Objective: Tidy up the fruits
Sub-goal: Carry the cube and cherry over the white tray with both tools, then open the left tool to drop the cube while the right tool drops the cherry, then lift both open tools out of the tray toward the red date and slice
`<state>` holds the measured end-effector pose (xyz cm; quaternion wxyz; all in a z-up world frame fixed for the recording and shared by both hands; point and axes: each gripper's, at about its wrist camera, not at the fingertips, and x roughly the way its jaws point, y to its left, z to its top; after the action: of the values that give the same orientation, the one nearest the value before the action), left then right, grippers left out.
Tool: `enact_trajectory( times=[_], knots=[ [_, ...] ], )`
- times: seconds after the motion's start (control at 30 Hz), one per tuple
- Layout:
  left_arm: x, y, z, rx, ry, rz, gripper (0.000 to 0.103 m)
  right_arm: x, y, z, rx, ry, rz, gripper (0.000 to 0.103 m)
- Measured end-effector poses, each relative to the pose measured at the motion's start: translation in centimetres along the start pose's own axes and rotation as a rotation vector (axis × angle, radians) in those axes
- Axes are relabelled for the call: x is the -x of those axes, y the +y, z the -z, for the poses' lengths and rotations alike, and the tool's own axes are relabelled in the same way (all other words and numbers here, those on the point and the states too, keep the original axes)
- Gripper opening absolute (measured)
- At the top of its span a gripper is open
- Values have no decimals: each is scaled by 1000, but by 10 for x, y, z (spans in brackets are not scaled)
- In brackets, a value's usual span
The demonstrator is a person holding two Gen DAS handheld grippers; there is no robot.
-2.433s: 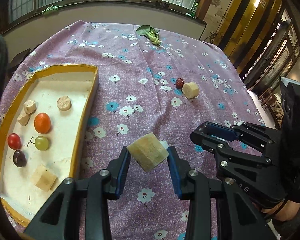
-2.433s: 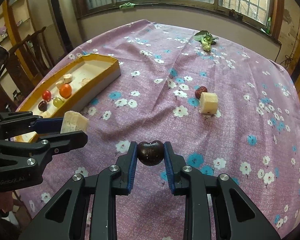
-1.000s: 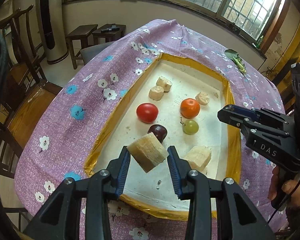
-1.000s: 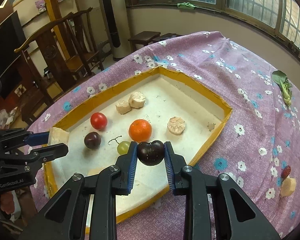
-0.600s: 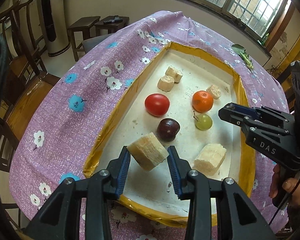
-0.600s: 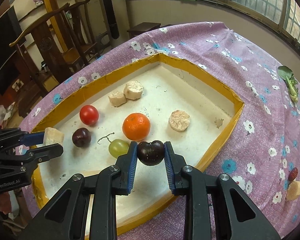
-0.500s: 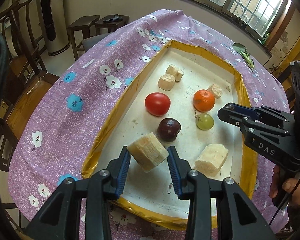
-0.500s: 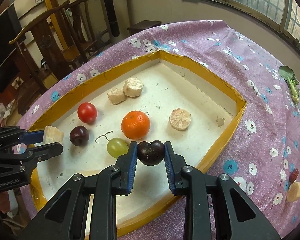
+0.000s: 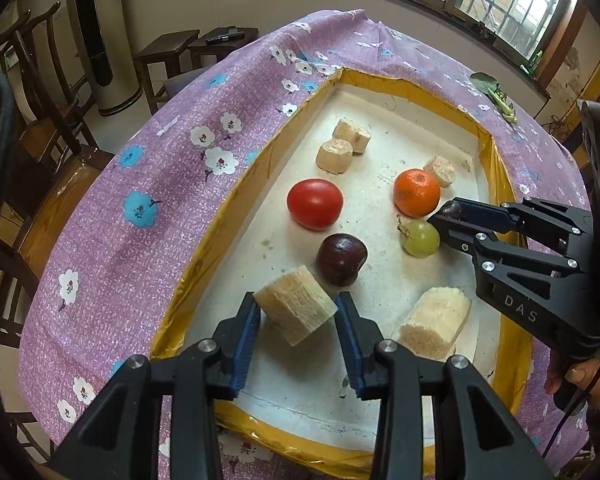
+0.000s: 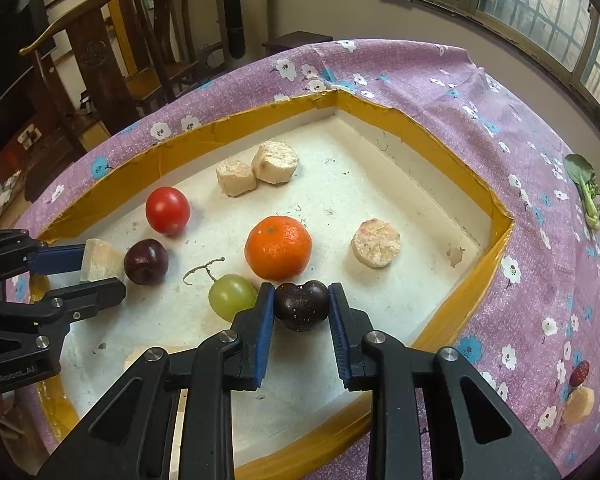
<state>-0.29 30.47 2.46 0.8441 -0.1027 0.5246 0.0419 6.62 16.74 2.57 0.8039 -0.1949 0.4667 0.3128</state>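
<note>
Cherry (image 10: pixel 301 306) sits clamped in the right gripper (image 10: pixel 301 308) over the yellow-rimmed tray (image 10: pixel 384 114), beside the green grape (image 10: pixel 231 296); only this view shows it whole. Left gripper (image 9: pixel 296 314) clasps a pale fruit chunk (image 9: pixel 296 308) at lower centre. Purple floral cloth (image 9: pixel 140 168), wooden chairs (image 10: pixel 100 40) upper left.

Below my left gripper (image 9: pixel 296 314) the tray (image 9: pixel 236 200) floor is bare at six o'clock. A plum (image 9: pixel 341 259) blocks twelve, a pale chunk (image 9: pixel 435 327) crowds three. For my right gripper (image 10: pixel 302 306), a grape (image 10: pixel 231 296) sits tight at nine, the orange (image 10: pixel 278 247) at eleven; open floor runs toward three, up to the yellow wall.
</note>
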Motion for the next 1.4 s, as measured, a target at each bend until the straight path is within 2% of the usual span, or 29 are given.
enact_trajectory(
  times=[0.13,0.23,0.53,0.6,0.7,0.87,1.1,1.2,1.4],
  knots=[
    [-1,-4,-1,-6,8,-2,51,-2,2,1,17,5,23,26],
    [-2,-8,-1,-13,11,-14,55,-2,3,2,26,5,25,30],
    [2,-12,2,-7,10,-44,61,4,7,3,34,-1,43,32],
    [5,-13,3,-11,2,-49,63,8,9,5,38,-7,49,37],
    [10,-16,5,-11,-10,-51,65,14,10,8,40,-15,56,39],
    [19,-21,7,-9,-29,-56,70,30,9,18,34,-32,66,40],
    [38,-35,9,-16,-74,-91,71,61,11,33,35,-80,67,43],
    [49,-46,9,-29,-113,-102,71,73,5,43,20,-93,69,45],
    [59,-81,2,-71,-146,-69,74,96,-30,70,-74,-112,80,45]
  ],
)
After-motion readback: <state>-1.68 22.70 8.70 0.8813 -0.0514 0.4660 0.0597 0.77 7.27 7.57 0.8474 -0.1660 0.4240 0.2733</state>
